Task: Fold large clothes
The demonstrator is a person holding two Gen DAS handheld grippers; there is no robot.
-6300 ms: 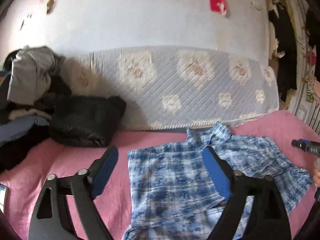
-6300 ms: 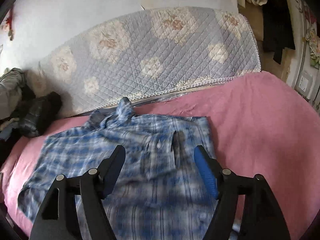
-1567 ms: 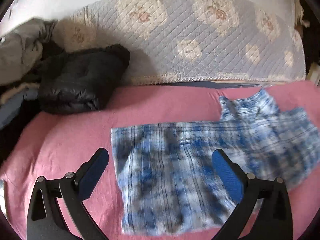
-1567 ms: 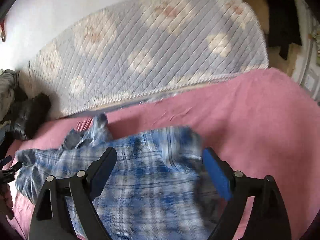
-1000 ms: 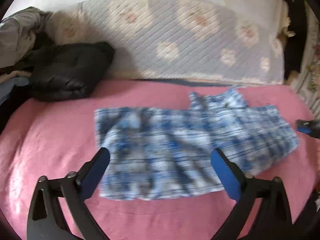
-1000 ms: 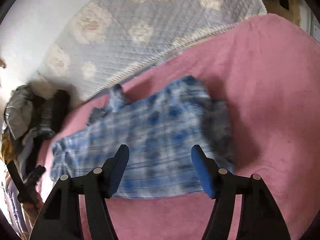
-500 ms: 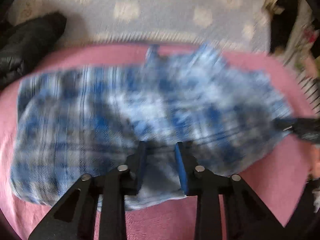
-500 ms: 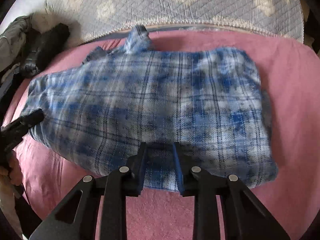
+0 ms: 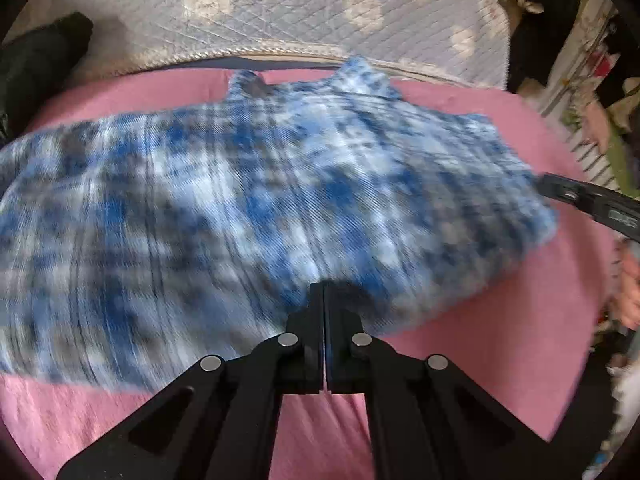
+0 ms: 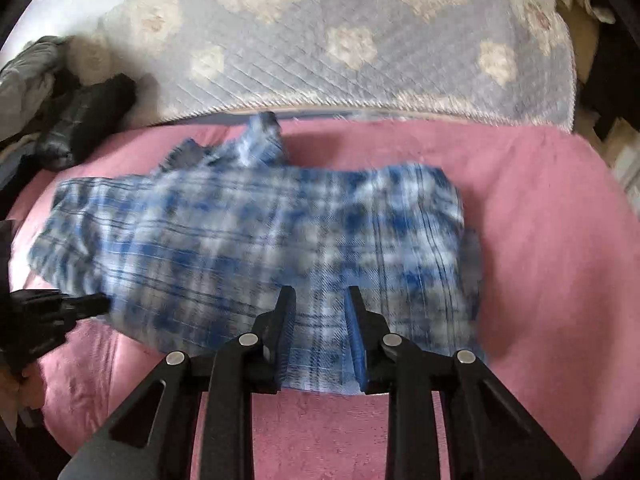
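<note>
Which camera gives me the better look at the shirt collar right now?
The left wrist view: the plaid shirt's collar shows both points spread against the pink bedspread. The right wrist view shows the collar bunched and partly turned, so its shape is harder to read.

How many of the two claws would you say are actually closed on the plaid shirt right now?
1. The left claw is shut on the plaid shirt's near hem. The right claw straddles the same hem farther right, its jaws apart.

You face a pink bed sheet [image 10: 540, 240]; a quilted floral cover [image 10: 360, 40] lines its far edge, dark clothes [image 10: 80, 120] piled at the far-left corner.
</note>
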